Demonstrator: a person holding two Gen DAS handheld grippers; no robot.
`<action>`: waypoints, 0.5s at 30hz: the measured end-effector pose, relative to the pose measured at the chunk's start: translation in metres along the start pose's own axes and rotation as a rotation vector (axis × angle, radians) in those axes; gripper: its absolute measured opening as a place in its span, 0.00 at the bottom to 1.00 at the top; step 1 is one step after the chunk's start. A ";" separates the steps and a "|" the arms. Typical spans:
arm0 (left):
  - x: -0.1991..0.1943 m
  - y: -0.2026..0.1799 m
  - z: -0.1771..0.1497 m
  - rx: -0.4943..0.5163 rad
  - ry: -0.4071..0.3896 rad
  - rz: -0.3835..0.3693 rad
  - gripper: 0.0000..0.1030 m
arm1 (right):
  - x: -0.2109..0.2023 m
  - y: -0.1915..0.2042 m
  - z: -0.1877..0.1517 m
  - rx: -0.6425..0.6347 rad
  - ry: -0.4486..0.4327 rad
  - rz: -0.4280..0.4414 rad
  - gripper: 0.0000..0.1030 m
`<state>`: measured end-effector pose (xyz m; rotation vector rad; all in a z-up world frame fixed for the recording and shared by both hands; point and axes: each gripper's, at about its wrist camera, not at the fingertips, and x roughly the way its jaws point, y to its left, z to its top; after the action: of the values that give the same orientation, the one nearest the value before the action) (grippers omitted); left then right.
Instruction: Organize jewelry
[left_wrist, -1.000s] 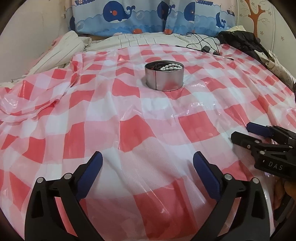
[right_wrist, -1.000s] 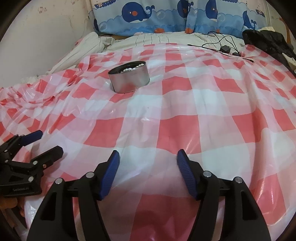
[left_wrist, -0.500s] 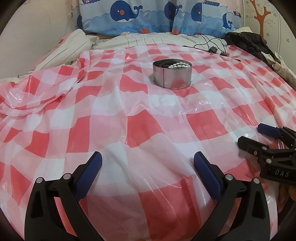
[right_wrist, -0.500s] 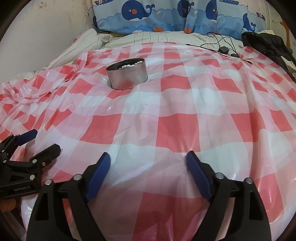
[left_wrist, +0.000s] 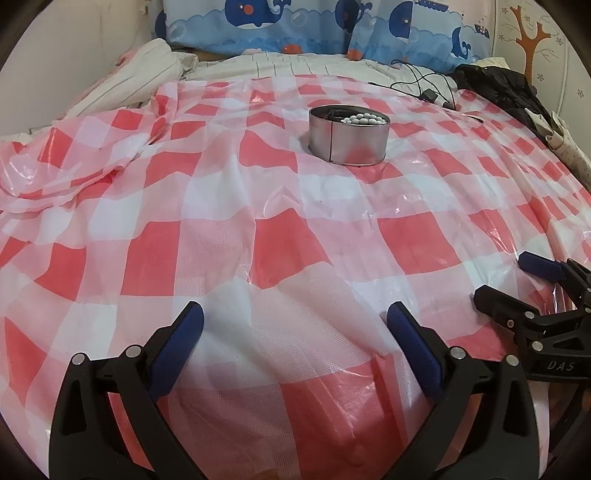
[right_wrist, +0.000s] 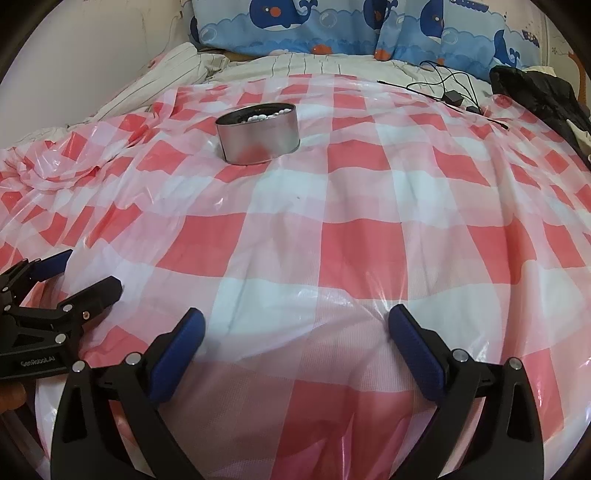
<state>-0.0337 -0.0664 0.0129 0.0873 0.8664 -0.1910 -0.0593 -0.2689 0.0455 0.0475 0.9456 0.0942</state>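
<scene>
The left gripper (left_wrist: 294, 314) sits low over the red-and-white checked plastic sheet (left_wrist: 221, 236), pointing forward, its blue-padded fingers (left_wrist: 177, 343) spread wide with nothing between them. The right gripper (right_wrist: 295, 321) is level beside it in the same pose, also wide apart and empty. Well ahead of both, a round metal tin (left_wrist: 349, 134) stands upright on the sheet, with a string of white beads (left_wrist: 364, 119) lying inside it. Whale-print pillows (right_wrist: 332, 26) line the far edge.
</scene>
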 end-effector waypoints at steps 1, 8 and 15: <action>0.000 0.000 0.000 -0.001 0.001 -0.001 0.93 | 0.000 0.000 0.000 -0.001 -0.002 -0.001 0.93; 0.003 0.001 0.000 -0.006 0.014 -0.007 0.93 | -0.001 0.001 -0.001 -0.003 -0.008 -0.006 0.93; 0.005 0.000 0.001 0.000 0.029 0.003 0.93 | -0.001 0.001 -0.001 -0.001 -0.013 -0.006 0.93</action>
<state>-0.0302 -0.0675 0.0096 0.0911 0.8952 -0.1873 -0.0603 -0.2677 0.0456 0.0441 0.9326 0.0891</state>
